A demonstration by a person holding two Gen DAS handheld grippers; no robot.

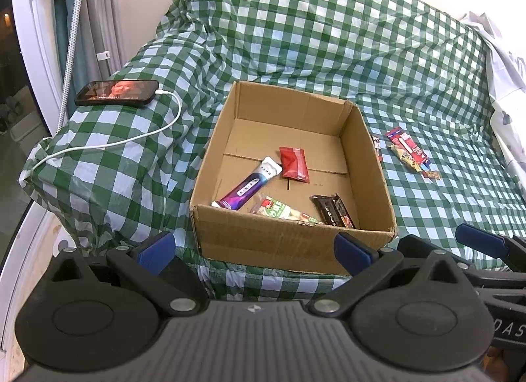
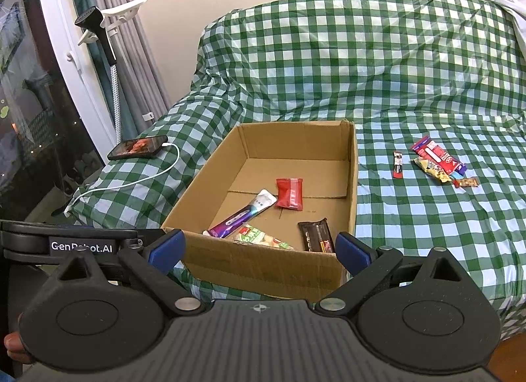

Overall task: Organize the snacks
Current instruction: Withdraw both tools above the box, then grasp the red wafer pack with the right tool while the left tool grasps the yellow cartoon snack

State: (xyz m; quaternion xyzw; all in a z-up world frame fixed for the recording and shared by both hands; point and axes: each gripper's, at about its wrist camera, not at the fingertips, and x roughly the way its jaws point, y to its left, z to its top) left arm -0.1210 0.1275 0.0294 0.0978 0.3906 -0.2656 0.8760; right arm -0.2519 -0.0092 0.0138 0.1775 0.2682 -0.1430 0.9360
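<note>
Box: an open brown cardboard box [image 1: 292,165] sits on the bed's green-and-white checked cover [image 1: 328,37]; everything below is placed from it.
Inside the box: a purple-and-white tube-shaped packet [image 1: 246,183] lies slanted at the left, a red foil sachet [image 1: 294,163] toward the back, a clear packet with green print [image 1: 279,211] against the near wall, and a dark brown bar wrapper [image 1: 333,211] at the near right.
Right of the box: a small cluster of loose snacks [image 2: 437,163] on the cover, with a thin red-and-black stick packet [image 2: 397,163] between cluster and box.
Left of the box: a black phone [image 1: 116,93], screen lit, white cable plugged in.
Left tool [image 1: 256,247]: just before the box's near wall, blue-tipped fingers spread wide, holding nothing.
Right tool [image 2: 259,247]: same spot, gaping, likewise empty.
</note>
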